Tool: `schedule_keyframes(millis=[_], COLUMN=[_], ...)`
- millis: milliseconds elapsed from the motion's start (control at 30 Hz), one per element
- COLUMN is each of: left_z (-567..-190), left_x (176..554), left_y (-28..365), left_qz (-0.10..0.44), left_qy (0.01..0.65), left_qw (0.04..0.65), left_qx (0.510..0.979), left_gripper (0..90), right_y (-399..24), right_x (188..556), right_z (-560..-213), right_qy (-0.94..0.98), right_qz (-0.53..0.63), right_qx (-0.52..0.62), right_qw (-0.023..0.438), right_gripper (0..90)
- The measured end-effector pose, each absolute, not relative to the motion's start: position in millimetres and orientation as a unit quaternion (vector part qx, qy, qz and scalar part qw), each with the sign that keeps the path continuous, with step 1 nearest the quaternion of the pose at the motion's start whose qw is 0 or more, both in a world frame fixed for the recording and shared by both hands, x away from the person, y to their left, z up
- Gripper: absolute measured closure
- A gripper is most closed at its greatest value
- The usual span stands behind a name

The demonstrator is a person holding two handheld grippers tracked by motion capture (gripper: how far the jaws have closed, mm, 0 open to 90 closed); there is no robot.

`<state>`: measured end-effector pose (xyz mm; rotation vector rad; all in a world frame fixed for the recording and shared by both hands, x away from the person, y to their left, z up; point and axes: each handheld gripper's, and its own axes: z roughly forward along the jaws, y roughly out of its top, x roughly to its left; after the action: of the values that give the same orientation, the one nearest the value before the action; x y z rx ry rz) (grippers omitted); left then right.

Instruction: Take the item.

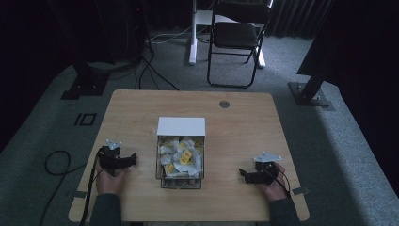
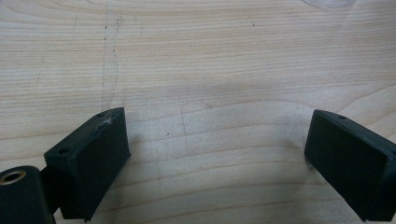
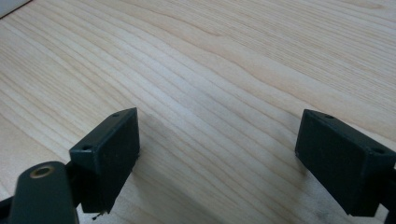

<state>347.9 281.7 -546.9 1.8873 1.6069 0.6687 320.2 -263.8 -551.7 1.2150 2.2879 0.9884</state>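
At the near edge of the wooden table [image 1: 141,202], two hands come in from the bottom of the high view. Each hand holds a black gripper low over the wood.

The left gripper [image 1: 126,160] sits to the left of the box. In the left gripper view, the left gripper [image 2: 217,149] has its two black jaws spread wide apart. Nothing is between them, just bare wood.

The right gripper [image 1: 244,175] sits to the right of the box. In the right gripper view, the right gripper [image 3: 217,151] also has its jaws spread wide. Nothing is between them either, just the light wood grain.

Both grippers point in toward the middle of the table. Neither one touches the box. Each stays a little way off from it.

Between the two grippers stands a clear box [image 1: 181,181]. It is full of small packets [image 1: 182,157]. Most are white, and some are yellow. They lie in a jumbled heap.

At the far side of the box stands its white lid [image 1: 181,126], tipped up and open.

Farther back on the table is a small round grey cap [image 1: 224,104]. Past the table, on the grey floor, stands a black folding chair [image 1: 235,35].
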Motion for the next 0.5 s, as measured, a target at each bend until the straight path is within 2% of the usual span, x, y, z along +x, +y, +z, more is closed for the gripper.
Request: schedule_keyframes(millis=[33, 100, 333, 433, 500], left_z=[-546.9, -546.1, -545.1, -543.8, -543.0], left_x=[347.9, 343.6, 342.5, 340.6, 339.5], left_y=[281.7, 281.9, 282.5, 282.2, 281.4], left_qz=[0.250, 0.257, 0.250, 0.247, 0.244], left_qy=[0.600, 0.595, 0.581, 0.573, 0.571], left_qw=[0.283, 0.295, 0.298, 0.303, 0.304], left_qx=[0.705, 0.702, 0.715, 0.720, 0.723], left_gripper=[8.8, 20.4, 21.0, 32.1, 35.4], right_y=[-263.8, -263.9, -263.9, -263.9, -263.9], right_x=[320.2, 320.3, 320.3, 320.3, 320.3], right_z=[-551.7, -551.7, -551.7, -551.7, -551.7], right_qy=[0.811, 0.811, 0.811, 0.811, 0.811], right_qz=[0.350, 0.351, 0.350, 0.350, 0.350], right_qx=[0.431, 0.431, 0.431, 0.431, 0.431], right_qw=[0.183, 0.184, 0.184, 0.184, 0.184], right_gripper=[13.7, 13.7, 13.7, 13.7, 13.6])
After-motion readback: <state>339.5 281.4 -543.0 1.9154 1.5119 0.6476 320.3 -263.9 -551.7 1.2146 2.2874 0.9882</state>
